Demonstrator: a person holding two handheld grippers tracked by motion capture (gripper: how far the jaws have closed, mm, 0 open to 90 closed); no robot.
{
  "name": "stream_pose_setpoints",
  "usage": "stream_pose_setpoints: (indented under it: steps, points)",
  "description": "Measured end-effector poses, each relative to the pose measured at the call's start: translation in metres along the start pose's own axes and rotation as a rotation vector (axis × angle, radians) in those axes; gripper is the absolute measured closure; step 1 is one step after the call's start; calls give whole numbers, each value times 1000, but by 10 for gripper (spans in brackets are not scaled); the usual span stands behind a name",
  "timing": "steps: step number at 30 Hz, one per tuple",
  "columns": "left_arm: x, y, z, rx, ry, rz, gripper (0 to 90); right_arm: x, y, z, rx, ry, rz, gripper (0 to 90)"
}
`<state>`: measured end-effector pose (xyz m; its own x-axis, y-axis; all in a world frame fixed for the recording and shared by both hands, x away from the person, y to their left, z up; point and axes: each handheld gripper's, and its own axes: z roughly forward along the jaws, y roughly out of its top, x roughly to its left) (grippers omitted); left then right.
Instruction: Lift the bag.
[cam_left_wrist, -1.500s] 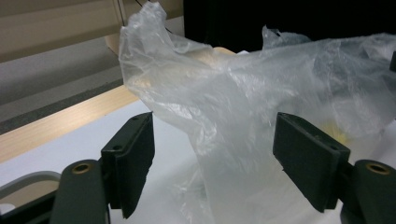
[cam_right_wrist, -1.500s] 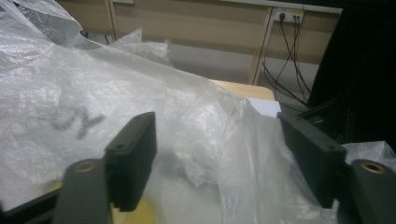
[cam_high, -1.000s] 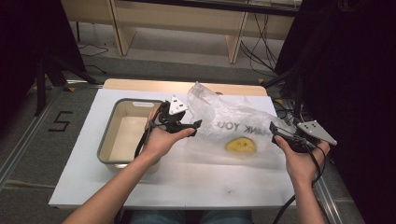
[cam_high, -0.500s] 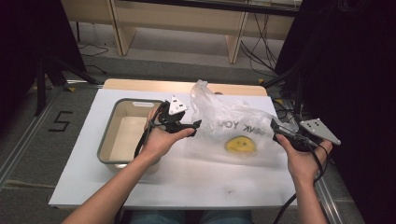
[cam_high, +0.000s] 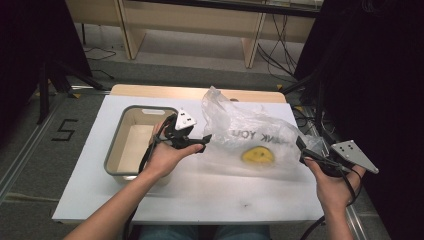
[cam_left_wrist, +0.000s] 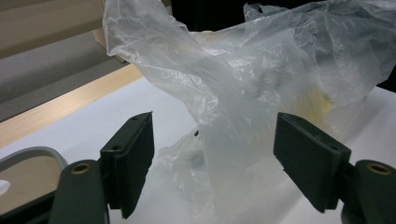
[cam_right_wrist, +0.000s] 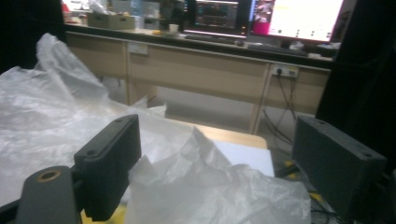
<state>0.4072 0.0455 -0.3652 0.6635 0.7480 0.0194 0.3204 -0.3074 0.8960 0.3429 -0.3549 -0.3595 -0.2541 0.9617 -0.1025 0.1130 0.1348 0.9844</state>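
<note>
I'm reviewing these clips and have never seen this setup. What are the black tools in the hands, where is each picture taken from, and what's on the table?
A person sits at a white table and holds a hand-operated two-jaw gripper in each hand; there is no robot arm. The high view looks down from above: the left gripper is beside a grey tray, the right gripper at the table's right edge. The other two pictures come from cameras riding on each gripper, looking along its black jaws. Between the hands lies a crumpled clear plastic bag with dark print and something yellow inside. Both grippers stand open with bag film between the jaws, which do not press on it, so nothing is held.
</note>
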Motion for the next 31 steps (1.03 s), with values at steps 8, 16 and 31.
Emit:
stream_pose_setpoints:
  steps: [8,16,31]
  points:
    - [-5,-16,-12,8,-16,14,283,5,-11,-13,11,51,2,166]
    - [-8,-34,-22,20,-35,44,280,13,-36,-23,82,80,1,168]
    - [-6,-57,-27,36,-56,80,263,18,-57,-22,136,123,21,185]
